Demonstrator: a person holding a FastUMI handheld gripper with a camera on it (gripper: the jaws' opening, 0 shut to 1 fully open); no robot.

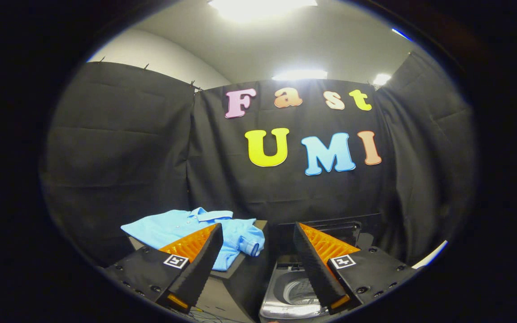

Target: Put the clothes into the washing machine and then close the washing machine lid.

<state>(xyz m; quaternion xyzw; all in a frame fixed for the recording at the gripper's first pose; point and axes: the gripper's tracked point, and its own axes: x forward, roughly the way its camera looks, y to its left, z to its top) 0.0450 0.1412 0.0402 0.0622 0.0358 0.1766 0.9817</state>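
A light blue polo shirt (195, 231) lies spread on a dark stand (240, 269), beyond and partly behind my left finger. To its right stands the washing machine (285, 291) with its lid (343, 229) raised upright at the back, and the drum opening shows just ahead of my right finger. My gripper (256, 231) is held above both, open wide, with nothing between its fingers. One sleeve of the shirt hangs over the stand's edge toward the machine.
Black cloth walls (119, 157) close the booth behind and on both sides. A few cables (204, 316) lie on the floor below the stand. A pale strip of floor or wall (429, 255) shows past the machine on the right.
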